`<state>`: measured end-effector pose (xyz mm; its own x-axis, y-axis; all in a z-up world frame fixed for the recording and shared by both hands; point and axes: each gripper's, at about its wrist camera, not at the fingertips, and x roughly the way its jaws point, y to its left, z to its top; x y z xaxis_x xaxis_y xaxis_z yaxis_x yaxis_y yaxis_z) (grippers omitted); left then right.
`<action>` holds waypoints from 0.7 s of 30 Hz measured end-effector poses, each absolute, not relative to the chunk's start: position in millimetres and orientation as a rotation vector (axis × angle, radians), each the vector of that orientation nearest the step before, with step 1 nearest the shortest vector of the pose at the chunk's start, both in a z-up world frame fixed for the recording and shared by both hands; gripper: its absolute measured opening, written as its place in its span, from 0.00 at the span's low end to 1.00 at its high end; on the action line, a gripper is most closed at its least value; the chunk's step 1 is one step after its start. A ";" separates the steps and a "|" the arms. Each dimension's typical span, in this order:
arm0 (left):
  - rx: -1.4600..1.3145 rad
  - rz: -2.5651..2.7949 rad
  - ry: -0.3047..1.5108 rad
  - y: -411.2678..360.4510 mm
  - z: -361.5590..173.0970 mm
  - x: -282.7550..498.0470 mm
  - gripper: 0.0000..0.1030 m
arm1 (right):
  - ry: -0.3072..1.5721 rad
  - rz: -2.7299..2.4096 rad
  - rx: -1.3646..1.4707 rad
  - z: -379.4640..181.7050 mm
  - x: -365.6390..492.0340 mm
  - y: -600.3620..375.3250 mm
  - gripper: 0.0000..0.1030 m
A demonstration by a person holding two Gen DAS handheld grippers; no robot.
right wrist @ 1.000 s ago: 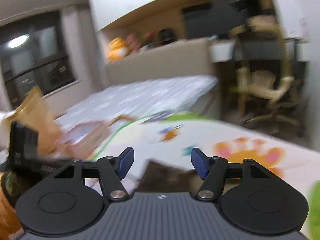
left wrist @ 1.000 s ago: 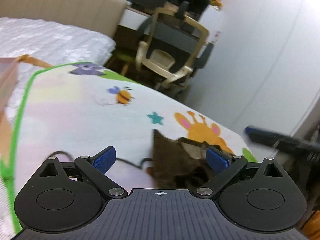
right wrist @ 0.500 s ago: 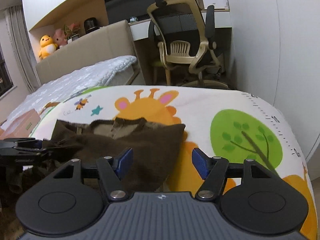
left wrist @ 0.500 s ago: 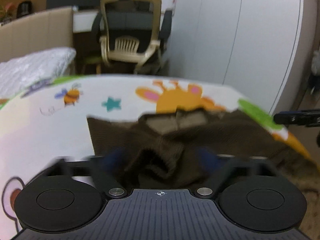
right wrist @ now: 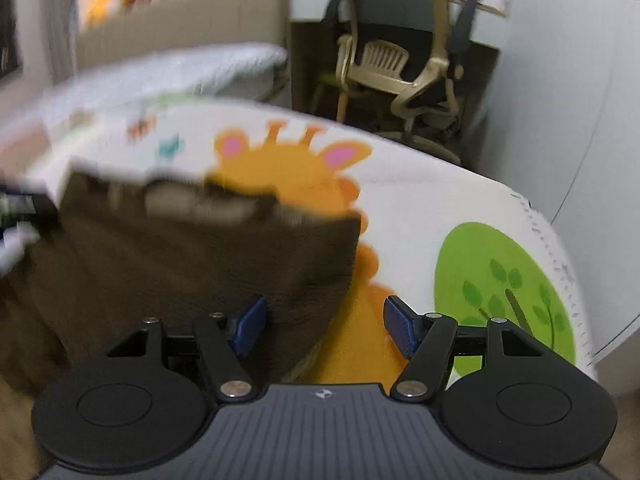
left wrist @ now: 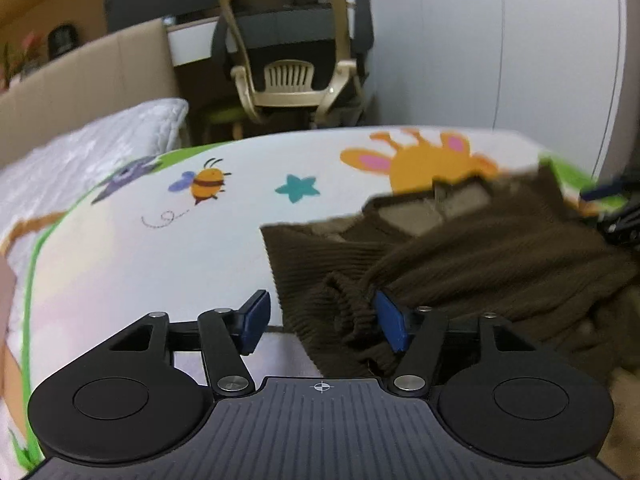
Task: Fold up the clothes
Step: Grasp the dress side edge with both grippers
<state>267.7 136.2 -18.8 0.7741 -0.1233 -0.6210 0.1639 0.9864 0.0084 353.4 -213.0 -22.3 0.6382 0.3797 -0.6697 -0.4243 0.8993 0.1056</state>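
Lying on one cartoon mat [left wrist: 120, 248], one brown sweater [left wrist: 480, 264] sits between both parted tongs, left [left wrist: 323, 322] opening, right [right wrist: 324, 326].

No readable text, label, brand or number found in either view. Cartoon play mat [left wrist: 120, 248] printed with pictures only: bee, star, giraffe, green tree. Small tick marks seen along mat edge [right wrist: 554, 248] in right wrist view, too blurred to be read. Crosshair mark, no lettering, seen on each gripper housing.
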 end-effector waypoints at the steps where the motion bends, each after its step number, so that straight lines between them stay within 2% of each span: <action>1: -0.008 -0.165 0.664 145.3 -12.0 269.0 0.69 | 0.753 0.457 -0.003 -18.3 360.2 -219.1 0.63; 2: -0.080 -0.173 0.660 154.6 -5.6 271.2 0.78 | 0.758 0.450 0.055 -15.0 367.7 -224.8 0.63; 4: -0.228 -0.174 0.669 173.0 1.9 284.3 0.87 | 0.768 0.425 0.108 -17.5 382.1 -226.3 0.63; 7: -0.339 -0.170 0.724 181.8 -7.2 308.4 0.88 | 0.803 0.400 0.132 -30.7 402.2 -217.3 0.63; 8: -0.363 -0.165 0.742 182.2 -13.1 315.8 0.87 | 0.820 0.404 0.132 -35.7 408.2 -211.5 0.60; 11: -0.398 -0.157 0.780 178.4 -27.7 332.6 0.83 | 0.840 0.440 0.082 -44.7 416.5 -191.6 0.30; 12: -0.394 -0.158 0.785 174.9 -31.3 335.8 0.80 | 0.833 0.461 0.048 -43.6 414.1 -184.5 0.12; 13: -0.390 -0.159 0.790 171.4 -34.8 339.0 0.77 | 0.823 0.472 0.040 -39.0 408.2 -182.3 0.11; 14: -0.382 -0.164 0.795 168.2 -36.9 341.2 0.37 | 0.812 0.481 0.040 -33.6 401.7 -181.4 0.10; 15: -0.366 -0.175 0.799 165.6 -34.7 340.9 0.16 | 0.787 0.492 0.041 -24.6 391.9 -183.0 0.10; 21: -0.333 -0.260 0.690 168.8 11.7 279.7 0.11 | 0.599 0.573 0.049 41.7 284.3 -225.0 0.10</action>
<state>279.7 168.8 11.7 0.7423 -0.3418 -0.5763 0.1240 0.9153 -0.3831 284.3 -225.0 41.7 0.6759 0.5231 -0.5192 -0.4952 0.8441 0.2057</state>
